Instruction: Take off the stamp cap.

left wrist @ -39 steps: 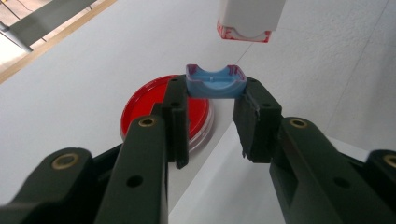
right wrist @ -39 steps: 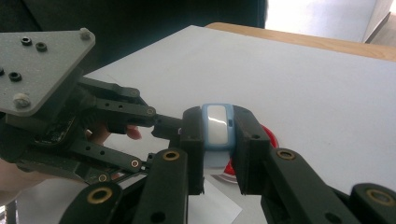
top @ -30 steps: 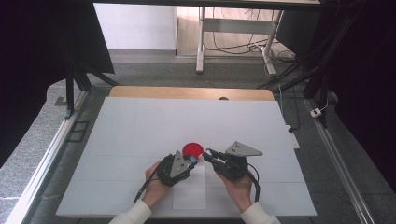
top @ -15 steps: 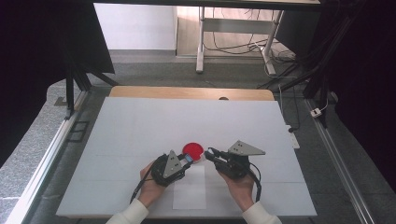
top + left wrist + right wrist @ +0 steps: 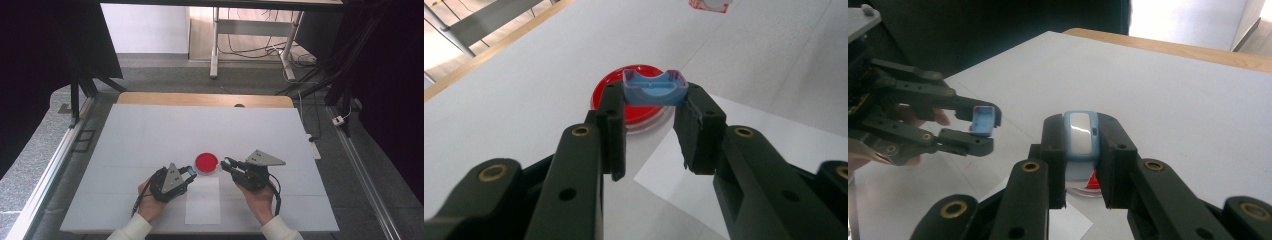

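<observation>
In the left gripper view, the left gripper (image 5: 655, 107) pinches a small blue cap (image 5: 655, 88) between its fingertips; the piece is open-topped, with a curved hollow and a faint purple rim, and it spans the gap from one jaw to the other. Just beyond those tips, and lower, lies a red round dish (image 5: 636, 100) on the white table (image 5: 524, 100), partly covered by the cap and the jaws. Under the right-hand jaw in that view lies a white sheet of paper (image 5: 704, 185), its corner pointing back toward the gripper.

In the right gripper view, the right gripper (image 5: 1081, 137) is clamped on a pale blue case (image 5: 1081, 134) with a white, glossy panel on its upper face; the case stands between the pads and reaches a little past the tips. Below it, between the jaws, a sliver of the red dish shows. To the left of this gripper, and apart from it, the other gripper appears with the blue cap at its tips, turned toward the case but not touching it.

From the high view, the two grippers sit on either side of the dish, the left one (image 5: 187, 172) just beside its near-left rim, the right one (image 5: 226, 164) just beside its right rim, with the paper between the person's hands
</observation>
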`<state>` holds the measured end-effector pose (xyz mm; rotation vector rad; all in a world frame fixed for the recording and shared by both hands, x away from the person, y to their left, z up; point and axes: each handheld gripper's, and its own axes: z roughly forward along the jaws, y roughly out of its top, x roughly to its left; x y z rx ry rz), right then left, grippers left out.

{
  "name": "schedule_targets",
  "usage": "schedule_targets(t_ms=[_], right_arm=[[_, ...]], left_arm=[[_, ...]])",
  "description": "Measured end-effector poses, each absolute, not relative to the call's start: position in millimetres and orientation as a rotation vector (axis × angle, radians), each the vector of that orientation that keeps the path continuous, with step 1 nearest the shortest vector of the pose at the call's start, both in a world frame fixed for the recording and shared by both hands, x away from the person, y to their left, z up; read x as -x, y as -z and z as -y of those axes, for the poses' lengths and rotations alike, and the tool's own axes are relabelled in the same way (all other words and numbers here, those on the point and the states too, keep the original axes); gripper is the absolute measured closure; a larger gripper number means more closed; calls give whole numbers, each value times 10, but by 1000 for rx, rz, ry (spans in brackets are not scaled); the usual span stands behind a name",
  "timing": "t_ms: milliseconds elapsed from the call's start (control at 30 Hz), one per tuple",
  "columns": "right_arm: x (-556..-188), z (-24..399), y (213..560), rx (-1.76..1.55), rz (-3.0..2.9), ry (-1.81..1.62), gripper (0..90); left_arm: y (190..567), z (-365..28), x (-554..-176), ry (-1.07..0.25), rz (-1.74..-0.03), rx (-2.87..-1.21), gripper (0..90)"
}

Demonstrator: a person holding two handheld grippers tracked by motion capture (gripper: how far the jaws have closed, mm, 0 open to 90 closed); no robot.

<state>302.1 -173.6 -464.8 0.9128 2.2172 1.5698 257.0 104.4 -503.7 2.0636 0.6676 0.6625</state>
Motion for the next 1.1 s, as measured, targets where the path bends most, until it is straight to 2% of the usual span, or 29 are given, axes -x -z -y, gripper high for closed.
schedule_targets(t_ms=[633,1100], right_arm=[[-3052,1810,4624,-903,-2205,-1569,750],[-3061,1817,4614,-858,-2205,-1572,750]], left_arm=[[5030,-1679,-2229,-642,-791,-2018,662],[5072,-1986,-2139,-625,-861,-2001,661]])
